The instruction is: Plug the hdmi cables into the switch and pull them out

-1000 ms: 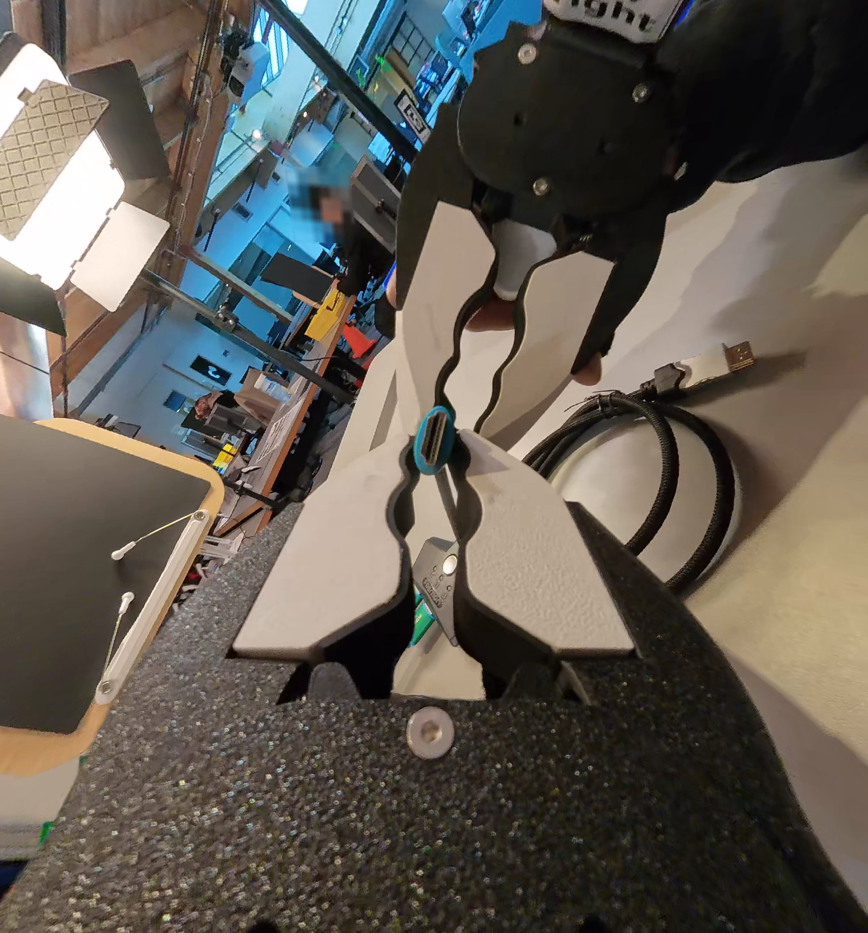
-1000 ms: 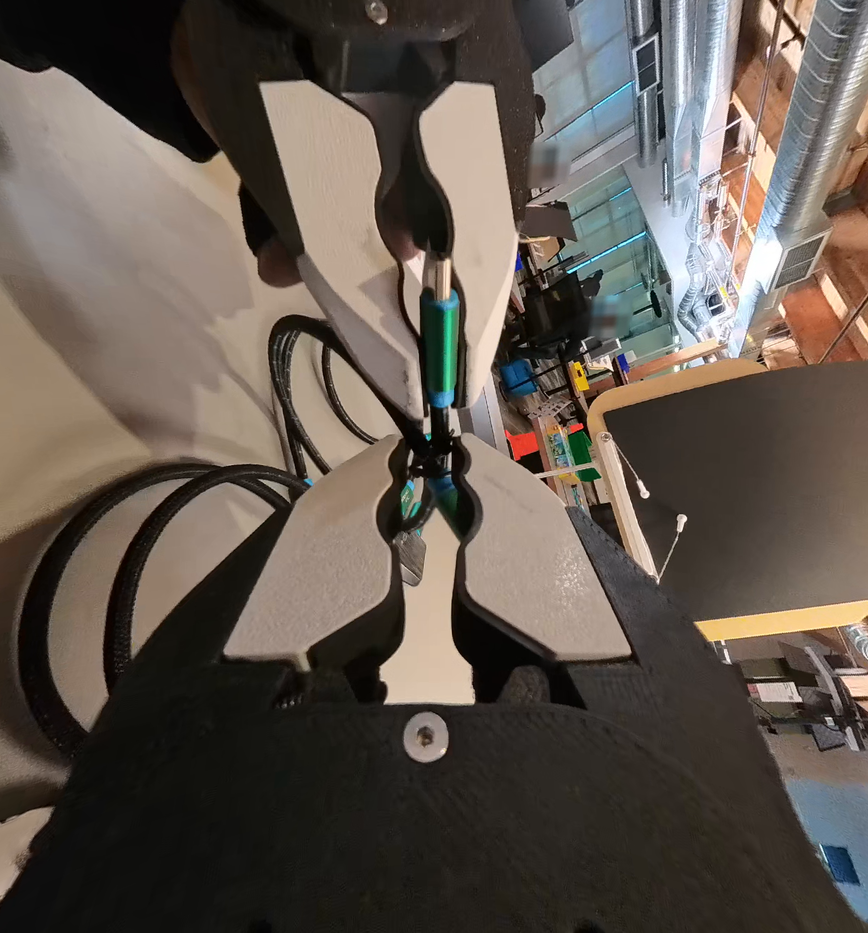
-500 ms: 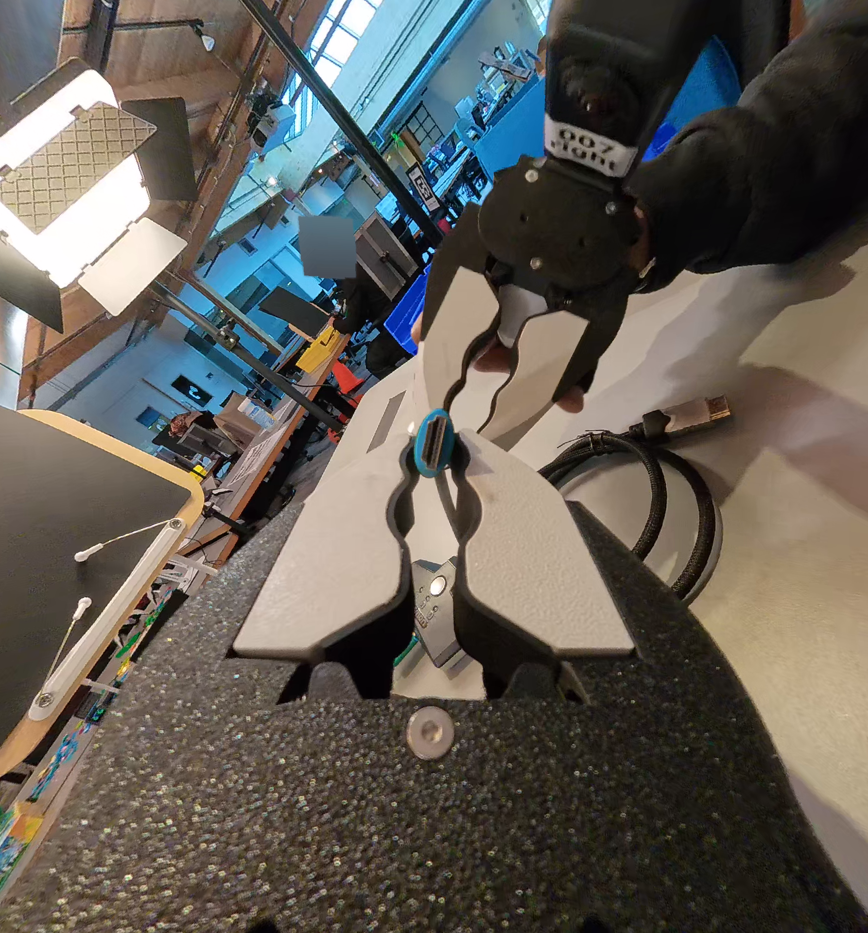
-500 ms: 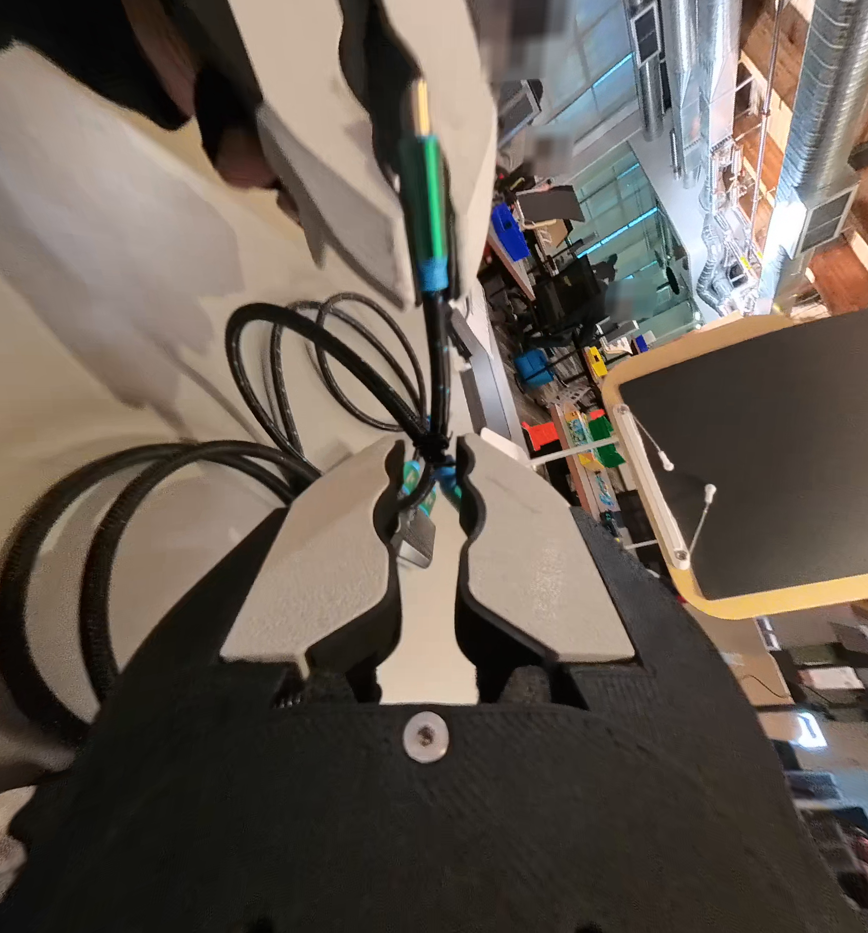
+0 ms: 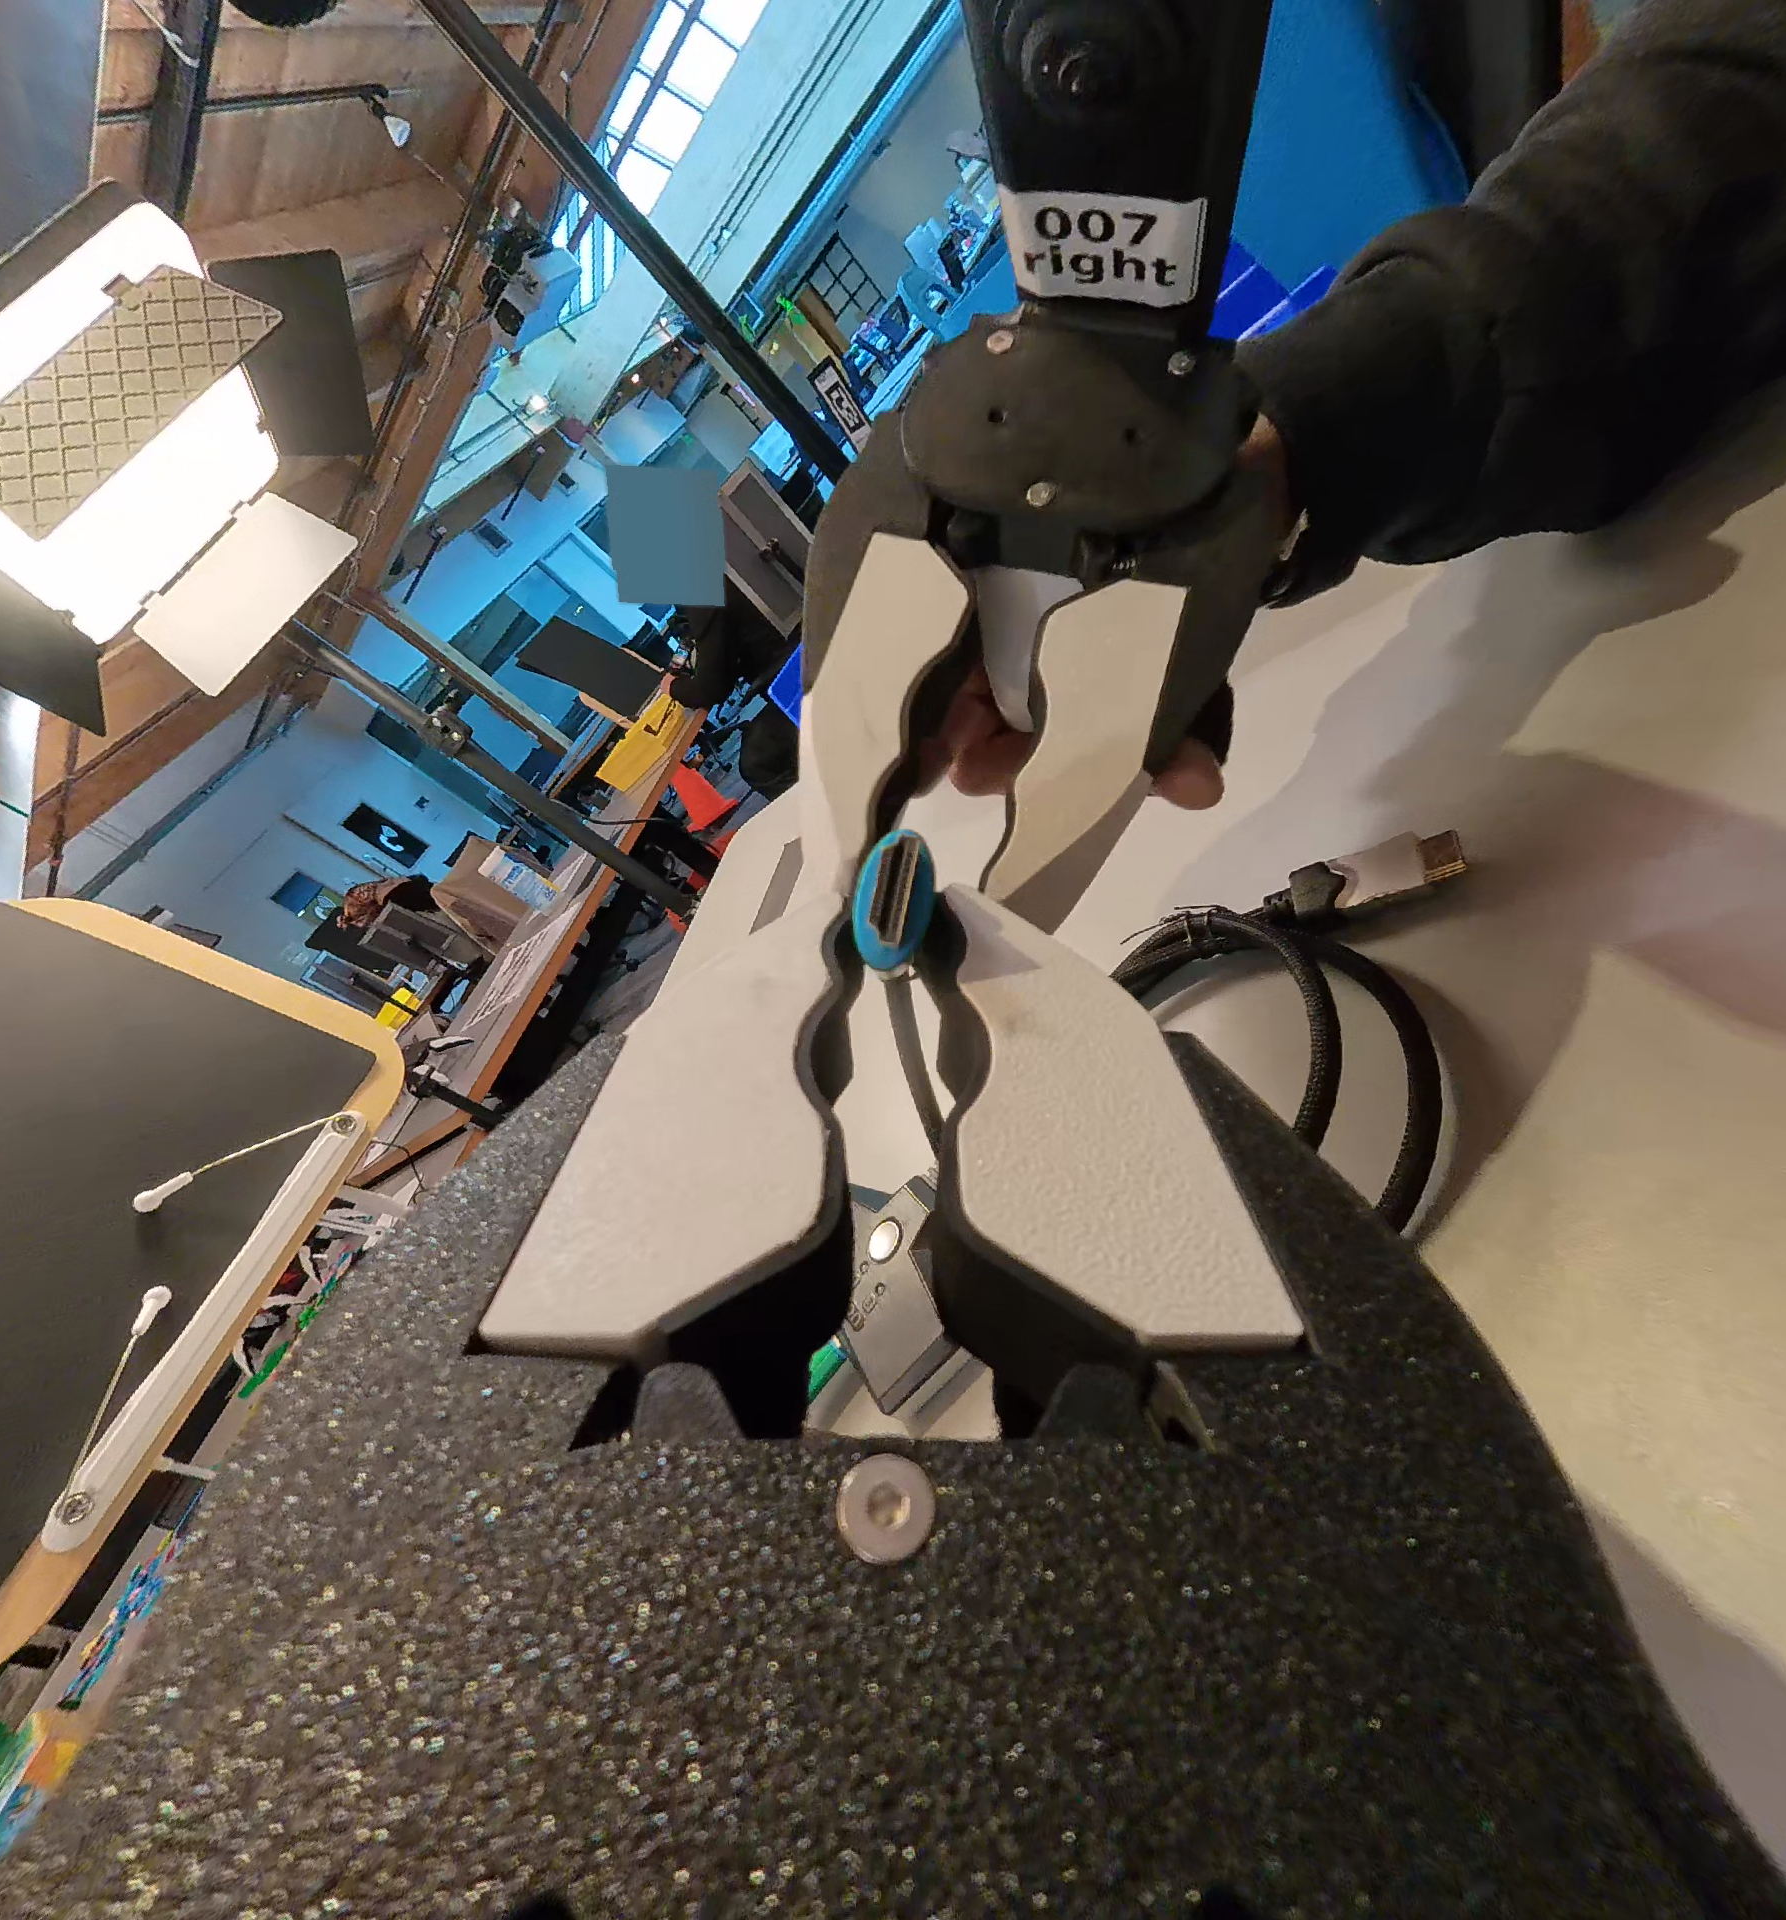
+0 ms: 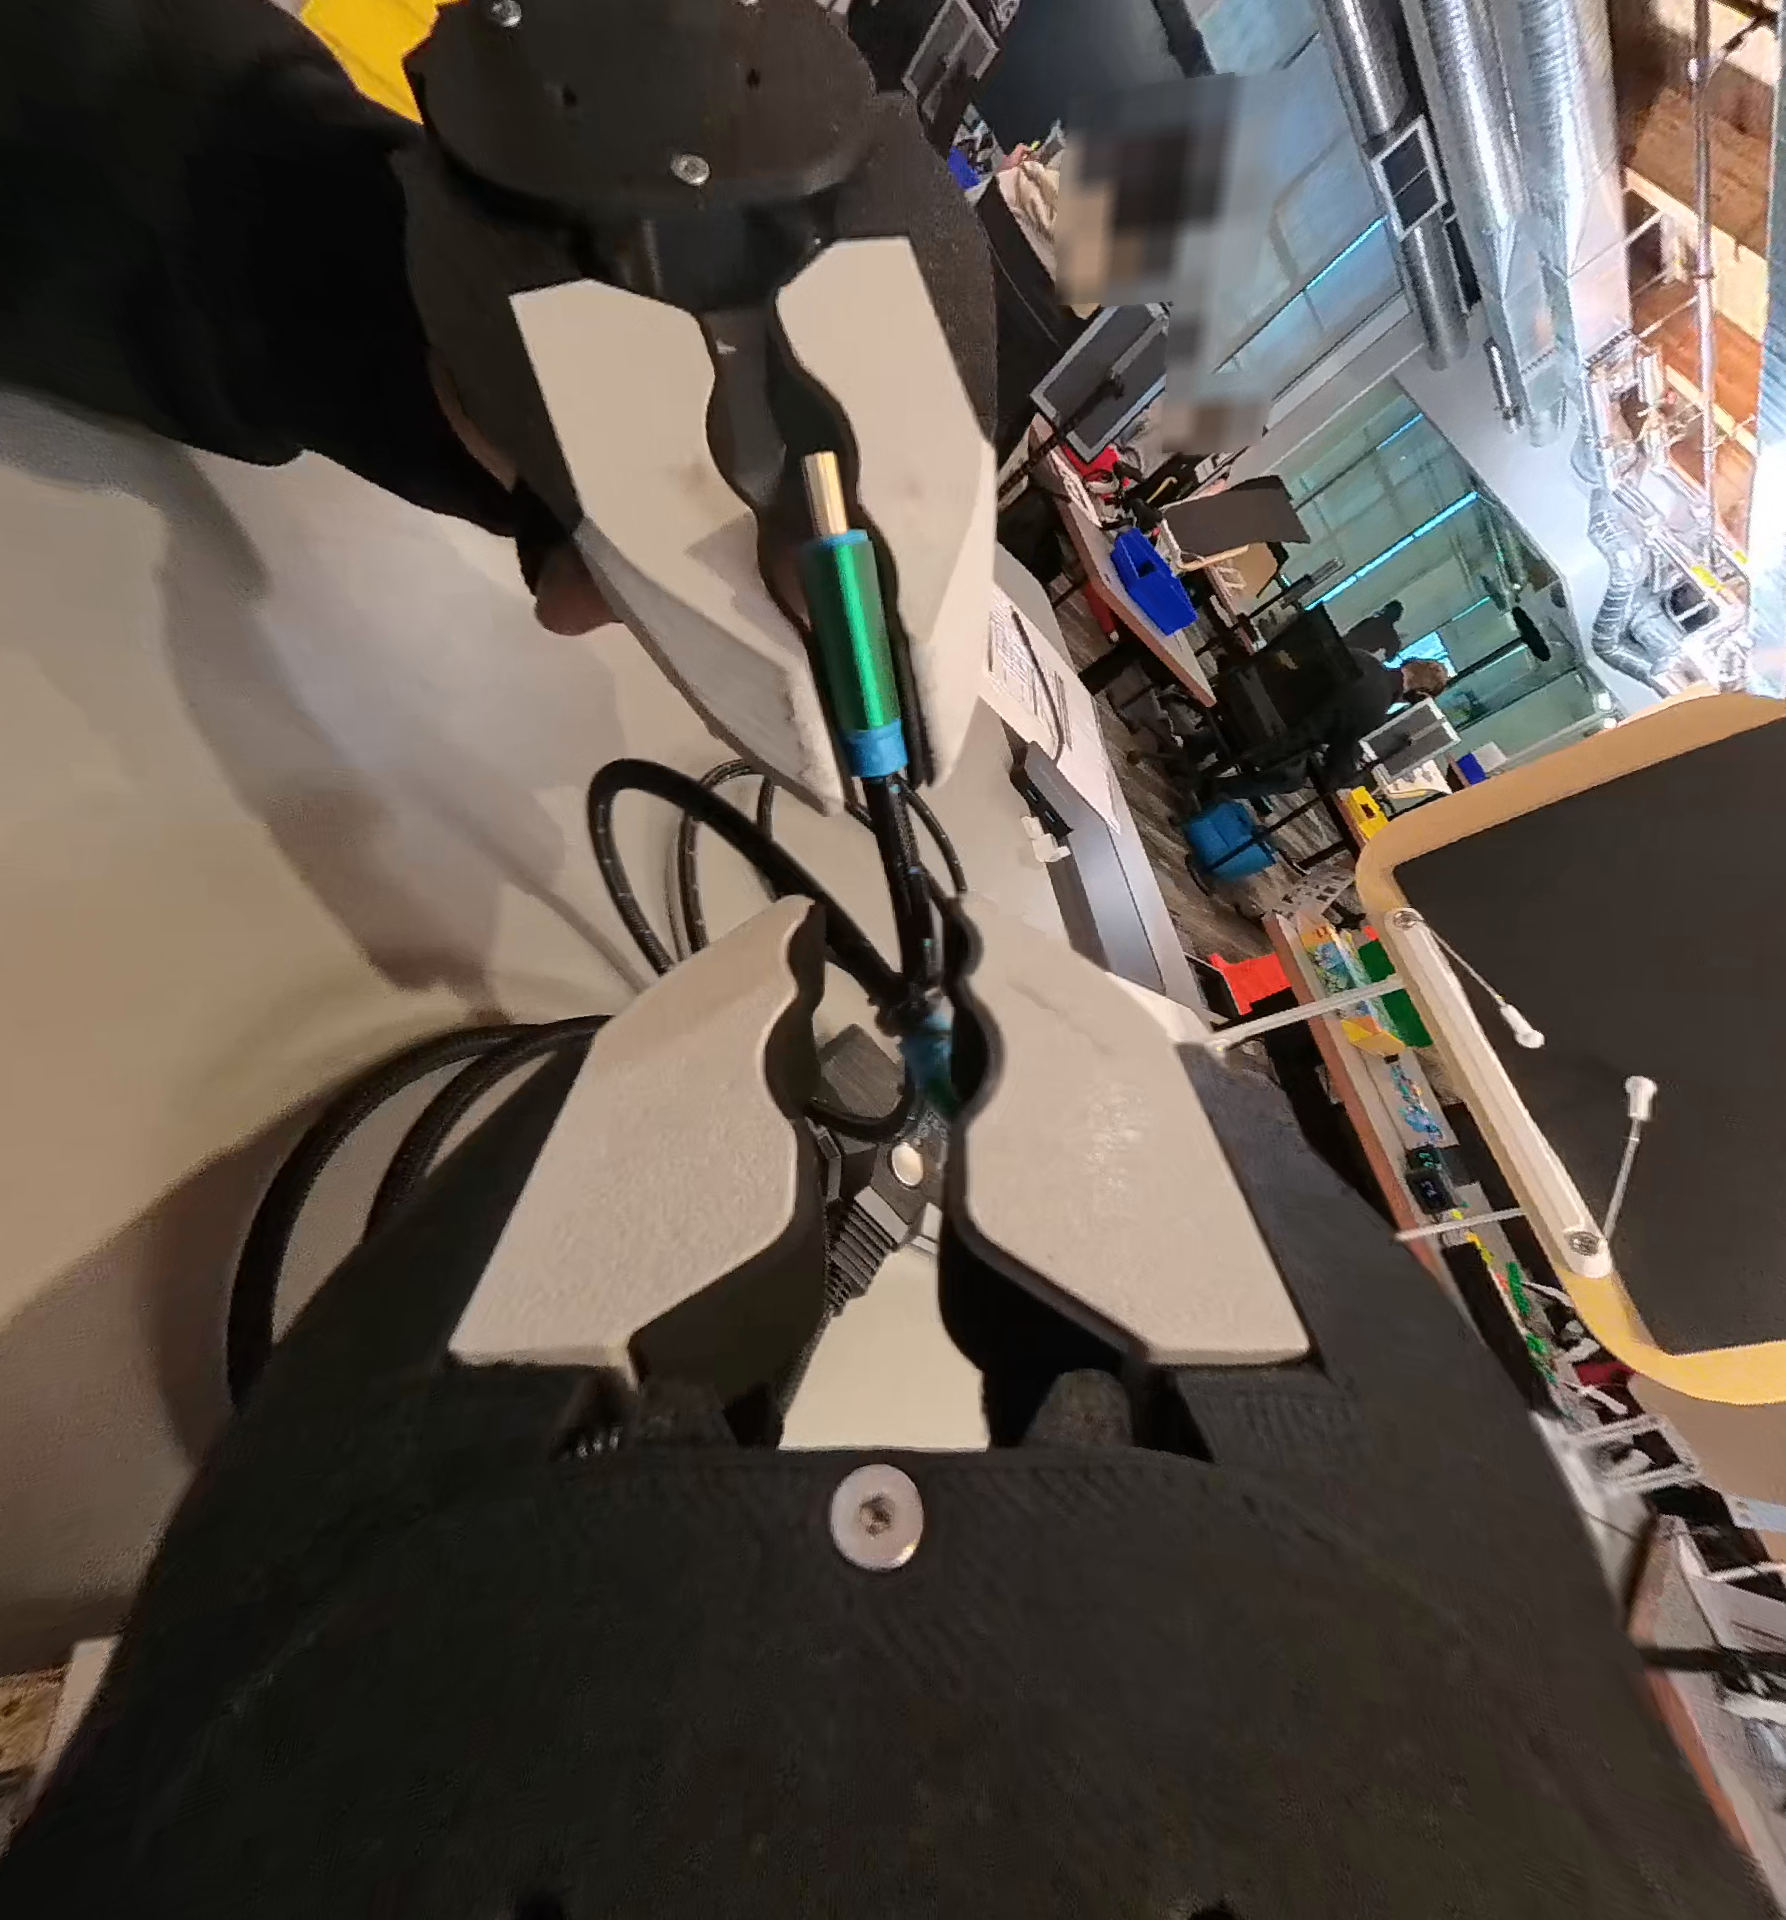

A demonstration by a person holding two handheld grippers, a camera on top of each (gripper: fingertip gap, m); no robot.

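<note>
The left hand-held gripper [image 5: 894, 914] has 2 flat, light grey fingers [image 5: 702, 1153] with wavy inner edges and dark undersides, set on a black, speckled, grainy body with 1 silver screw at its centre. The right hand-held gripper [image 6: 894, 935] is built the same way: 2 pale grey scalloped fingers [image 6: 1107, 1174], a matte black ribbed body and 1 silver screw. Seen from the left wrist view, its round black head carries several small screws, a camera housing and a white sticker with black print. The person wears black sleeves [image 5: 1595, 343] and black fingerless gloves.
</note>
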